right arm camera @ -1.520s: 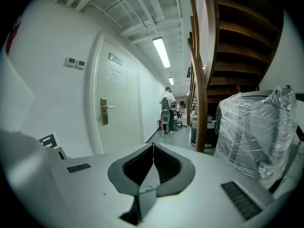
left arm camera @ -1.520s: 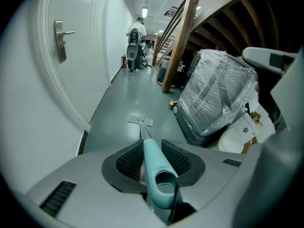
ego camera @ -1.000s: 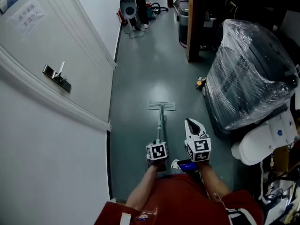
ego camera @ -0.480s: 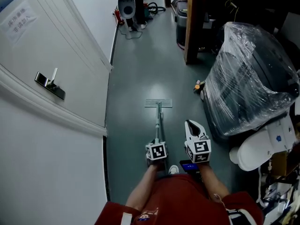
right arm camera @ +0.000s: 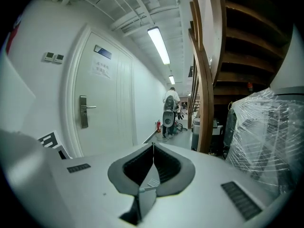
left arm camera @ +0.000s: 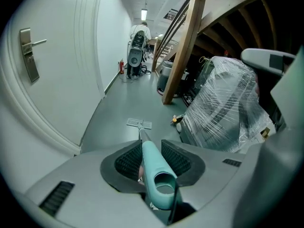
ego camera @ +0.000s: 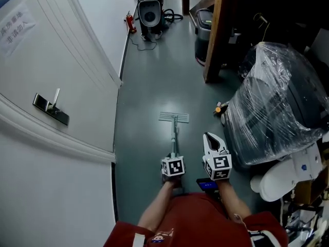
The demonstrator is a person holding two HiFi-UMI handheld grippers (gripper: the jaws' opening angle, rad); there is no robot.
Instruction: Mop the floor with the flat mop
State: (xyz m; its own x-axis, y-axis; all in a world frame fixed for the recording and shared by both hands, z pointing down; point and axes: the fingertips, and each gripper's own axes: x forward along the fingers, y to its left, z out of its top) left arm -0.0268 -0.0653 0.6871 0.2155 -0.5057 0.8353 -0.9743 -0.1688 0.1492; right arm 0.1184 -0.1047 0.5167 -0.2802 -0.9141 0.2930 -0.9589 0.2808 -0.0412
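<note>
Head view: grey-green corridor floor (ego camera: 154,86), white door (ego camera: 61,60) left, plastic-wrapped load (ego camera: 277,102) right.

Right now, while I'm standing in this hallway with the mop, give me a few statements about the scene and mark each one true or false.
1. The left gripper is closed on the mop handle. True.
2. The right gripper grips the handle too. False: its jaws are together on nothing, and it is beside the handle.
3. The mop head lies flat on the floor ahead of the person. True.
4. The door is on the person's right. False: it is on the left, and the plastic-wrapped bundle is on the right.
5. The mop head touches the bundle. False: bare floor separates them.
</note>
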